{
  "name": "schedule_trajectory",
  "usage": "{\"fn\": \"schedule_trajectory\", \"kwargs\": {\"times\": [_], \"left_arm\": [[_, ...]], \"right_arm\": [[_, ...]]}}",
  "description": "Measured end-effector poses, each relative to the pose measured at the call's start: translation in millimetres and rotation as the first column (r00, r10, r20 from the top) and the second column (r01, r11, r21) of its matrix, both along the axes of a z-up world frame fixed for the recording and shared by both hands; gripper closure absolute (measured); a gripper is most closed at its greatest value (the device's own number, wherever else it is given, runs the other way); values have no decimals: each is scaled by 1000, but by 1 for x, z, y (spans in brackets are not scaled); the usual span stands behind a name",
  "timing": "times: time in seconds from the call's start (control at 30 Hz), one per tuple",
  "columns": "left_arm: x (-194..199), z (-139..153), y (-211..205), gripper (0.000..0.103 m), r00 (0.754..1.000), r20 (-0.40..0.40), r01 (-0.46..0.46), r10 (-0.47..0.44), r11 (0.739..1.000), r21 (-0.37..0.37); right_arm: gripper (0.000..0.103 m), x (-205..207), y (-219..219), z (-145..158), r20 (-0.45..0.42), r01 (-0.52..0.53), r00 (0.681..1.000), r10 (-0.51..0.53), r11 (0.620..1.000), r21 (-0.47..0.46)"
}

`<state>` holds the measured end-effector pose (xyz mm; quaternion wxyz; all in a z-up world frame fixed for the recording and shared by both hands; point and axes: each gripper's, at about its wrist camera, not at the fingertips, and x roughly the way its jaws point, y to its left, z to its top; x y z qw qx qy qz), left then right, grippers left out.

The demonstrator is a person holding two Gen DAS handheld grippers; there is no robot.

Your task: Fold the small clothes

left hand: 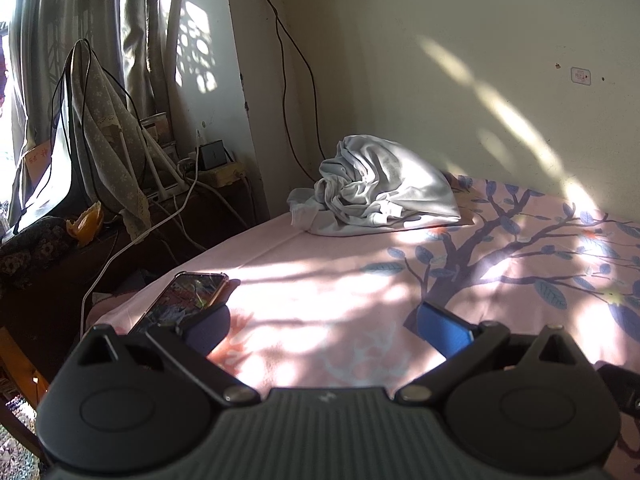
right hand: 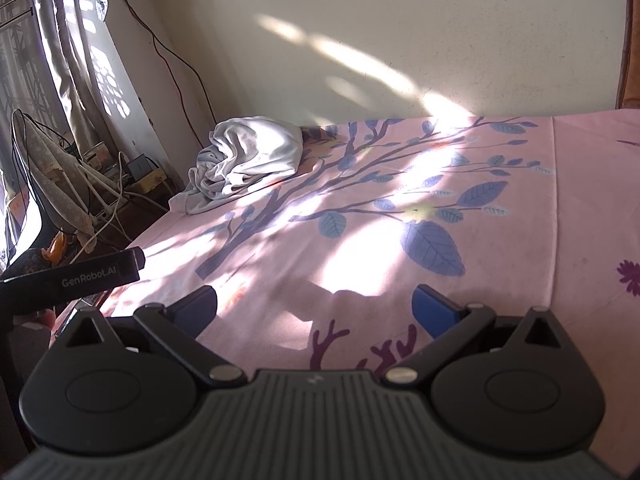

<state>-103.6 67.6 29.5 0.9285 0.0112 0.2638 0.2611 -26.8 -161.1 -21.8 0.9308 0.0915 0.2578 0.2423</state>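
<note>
A crumpled pale grey-white garment [left hand: 380, 188] lies in a heap at the far corner of the bed, near the wall; it also shows in the right wrist view [right hand: 248, 160]. My left gripper [left hand: 324, 328] is open and empty, low over the pink sheet, well short of the garment. My right gripper [right hand: 316, 310] is open and empty, over the near part of the bed, to the right of the left one. The body of the left gripper [right hand: 80, 274] shows at the left edge of the right wrist view.
The bed has a pink sheet [left hand: 340, 264] with a blue tree print. A phone [left hand: 184, 296] lies at the bed's left edge by my left finger. Beyond the edge stands a dark side table [left hand: 120, 240] with cables, a router and a cloth-draped fan. The wall [right hand: 400, 60] bounds the far side.
</note>
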Motion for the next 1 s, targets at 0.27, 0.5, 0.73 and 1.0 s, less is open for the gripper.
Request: {"fn": "schedule_trajectory", "kwargs": {"times": [0.27, 0.5, 0.73, 1.0], "left_arm": [[1, -7, 2, 0, 999, -46, -18, 17, 1000, -18], [2, -9, 3, 0, 998, -68, -9, 6, 999, -43], [4, -13, -2, 0, 996, -93, 11, -16, 999, -45], [6, -15, -2, 0, 994, -108, 16, -21, 999, -46]], "right_arm": [[0, 0, 0, 0, -1, 1, 1000, -1, 1000, 0], [0, 0, 0, 0, 0, 1, 1000, -1, 1000, 0], [0, 0, 0, 0, -1, 1, 1000, -1, 1000, 0], [0, 0, 0, 0, -1, 1, 1000, -1, 1000, 1]]}}
